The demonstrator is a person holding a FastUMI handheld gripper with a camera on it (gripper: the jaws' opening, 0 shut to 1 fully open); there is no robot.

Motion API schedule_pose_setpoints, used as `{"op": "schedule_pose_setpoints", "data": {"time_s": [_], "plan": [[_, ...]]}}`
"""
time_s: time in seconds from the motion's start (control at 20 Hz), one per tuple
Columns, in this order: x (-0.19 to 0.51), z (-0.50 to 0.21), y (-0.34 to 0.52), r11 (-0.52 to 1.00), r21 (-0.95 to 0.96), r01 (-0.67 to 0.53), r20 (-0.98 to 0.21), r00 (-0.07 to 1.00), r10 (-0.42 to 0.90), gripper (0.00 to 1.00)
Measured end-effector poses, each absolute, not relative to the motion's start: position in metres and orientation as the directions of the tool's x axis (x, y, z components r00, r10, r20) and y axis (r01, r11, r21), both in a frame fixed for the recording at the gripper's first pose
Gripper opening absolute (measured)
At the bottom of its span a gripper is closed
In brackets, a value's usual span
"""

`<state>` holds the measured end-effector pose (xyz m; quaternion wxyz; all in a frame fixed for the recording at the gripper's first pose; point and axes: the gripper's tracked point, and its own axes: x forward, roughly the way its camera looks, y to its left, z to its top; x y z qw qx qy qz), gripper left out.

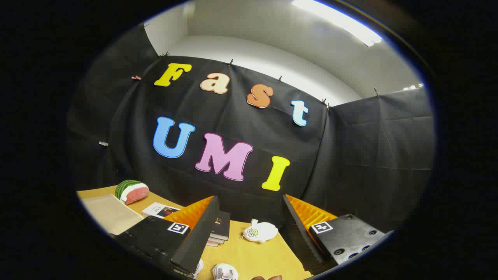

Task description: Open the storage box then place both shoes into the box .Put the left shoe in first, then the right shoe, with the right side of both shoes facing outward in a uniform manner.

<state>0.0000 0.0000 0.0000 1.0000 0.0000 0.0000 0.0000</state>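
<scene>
My gripper [249, 200] is open, tilted upward, with its two fingers spread wide above a yellow-brown table [249, 252]. Nothing is between the fingers. Low down between the finger bases lies a white object with dark markings [225, 271], which may be part of a shoe; I cannot tell for sure. A smaller white bit [199, 268] peeks out beside the left finger. A small reddish-brown shape [268, 277] shows just beside the white object, too little of it to identify.
Between the fingers, farther off, a white plush toy [260, 231] lies on the table next to a stack of dark books [220, 230]. To the left sit a watermelon-slice toy [131, 191], a booklet [159, 210] and a beige flat panel [109, 213]. Black cloth walls close off the back.
</scene>
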Motion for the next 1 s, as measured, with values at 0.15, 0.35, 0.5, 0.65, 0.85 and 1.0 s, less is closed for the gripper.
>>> {"op": "schedule_pose_setpoints", "data": {"time_s": [0.15, 0.35, 0.5, 0.65, 0.85, 1.0], "plan": [[0.0, -0.001, 0.005, 1.0, -0.003, -0.001, -0.003, 1.0, 0.001, 0.97], [0.001, -0.001, 0.011, 1.0, 0.0, -0.005, -0.006, 1.0, 0.005, 0.97], [0.001, 0.001, 0.015, 1.0, 0.011, -0.013, -0.005, 1.0, 0.013, 0.97], [0.002, 0.001, 0.019, 1.0, 0.007, -0.016, -0.005, 1.0, 0.016, 0.97], [0.003, 0.0, 0.021, 1.0, 0.012, -0.024, -0.008, 1.0, 0.024, 0.97], [0.005, -0.006, 0.039, 0.994, 0.058, -0.098, -0.031, 0.995, 0.099, 0.97]]}}
